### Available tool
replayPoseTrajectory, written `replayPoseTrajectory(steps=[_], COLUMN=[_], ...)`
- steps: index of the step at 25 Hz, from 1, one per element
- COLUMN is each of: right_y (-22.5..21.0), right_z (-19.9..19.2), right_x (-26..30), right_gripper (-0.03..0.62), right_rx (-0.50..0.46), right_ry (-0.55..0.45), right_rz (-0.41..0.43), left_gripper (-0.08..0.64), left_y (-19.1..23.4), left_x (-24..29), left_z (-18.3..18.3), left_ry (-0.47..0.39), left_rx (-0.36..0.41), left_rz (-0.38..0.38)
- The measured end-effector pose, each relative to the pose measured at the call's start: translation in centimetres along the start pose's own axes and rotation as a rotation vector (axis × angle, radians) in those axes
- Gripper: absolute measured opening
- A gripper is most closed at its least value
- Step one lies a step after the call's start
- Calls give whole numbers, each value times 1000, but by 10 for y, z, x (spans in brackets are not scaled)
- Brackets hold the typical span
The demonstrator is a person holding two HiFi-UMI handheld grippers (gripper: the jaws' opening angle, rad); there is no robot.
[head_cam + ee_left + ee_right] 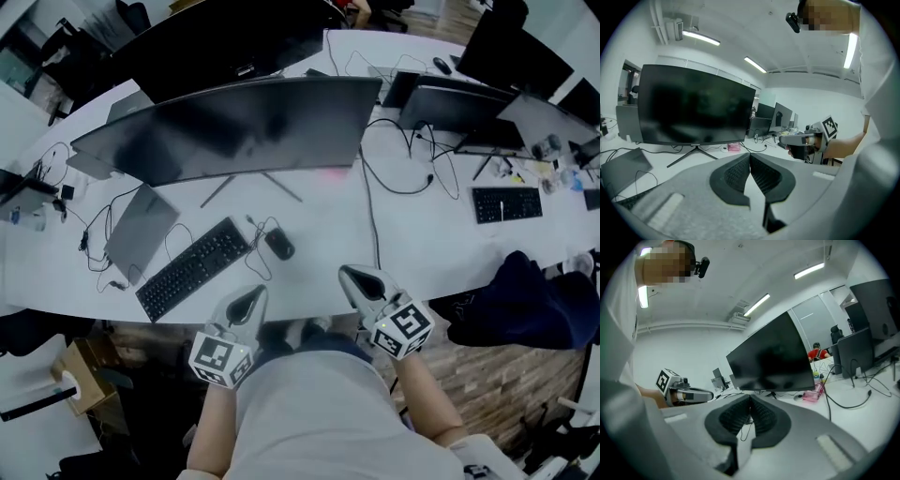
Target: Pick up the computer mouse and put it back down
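Note:
The black computer mouse point(279, 246) lies on the white desk point(319, 234), just right of the black keyboard point(194, 267), with its cable looping behind it. My left gripper point(254, 296) hangs over the desk's near edge, below and slightly left of the mouse, jaws shut and empty. My right gripper point(348, 275) is over the near edge to the mouse's right, also shut on nothing. In the left gripper view the left gripper point(750, 157) has its pads together and the right gripper point(802, 139) shows beyond them. The right gripper point(750, 401) is shut in its own view. The mouse is in neither gripper view.
A wide curved monitor point(234, 127) stands behind the mouse, its stand legs point(253, 186) spread on the desk. A grey laptop point(141, 230) lies left of the keyboard among cables. A second keyboard point(506, 203) and monitor point(459, 108) sit far right; dark cloth point(530, 300) hangs there.

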State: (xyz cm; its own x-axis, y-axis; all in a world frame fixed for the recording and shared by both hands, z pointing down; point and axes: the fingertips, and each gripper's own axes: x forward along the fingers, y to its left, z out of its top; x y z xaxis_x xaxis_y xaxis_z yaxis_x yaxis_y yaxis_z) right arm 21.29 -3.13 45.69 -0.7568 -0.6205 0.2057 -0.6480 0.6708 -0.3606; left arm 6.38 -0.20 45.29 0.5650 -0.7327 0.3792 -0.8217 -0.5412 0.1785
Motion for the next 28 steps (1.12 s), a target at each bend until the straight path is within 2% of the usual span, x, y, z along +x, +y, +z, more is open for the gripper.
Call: replayPoseTrajectory(steps=[4, 11, 14, 21, 28], right_y=[0, 4, 3, -4, -21], right_z=[-11, -34, -46, -84, -139], right_x=[31, 87, 111, 163, 199], right_gripper=[3, 19, 51, 198, 255], right_rx=[-17, -39, -37, -59, -113], right_ry=[57, 146, 187, 313, 442], right_rz=[39, 55, 46, -2, -76], left_gripper=[9, 9, 9, 9, 11], left_y=[24, 64, 82, 124, 162], left_x=[-11, -39, -49, -70, -91], left_z=[-8, -18, -25, -34, -42], left_ry=[3, -1, 11, 27, 37], left_rx=[-40, -93, -105, -145, -175], left_rz=[76, 155, 169, 195, 217])
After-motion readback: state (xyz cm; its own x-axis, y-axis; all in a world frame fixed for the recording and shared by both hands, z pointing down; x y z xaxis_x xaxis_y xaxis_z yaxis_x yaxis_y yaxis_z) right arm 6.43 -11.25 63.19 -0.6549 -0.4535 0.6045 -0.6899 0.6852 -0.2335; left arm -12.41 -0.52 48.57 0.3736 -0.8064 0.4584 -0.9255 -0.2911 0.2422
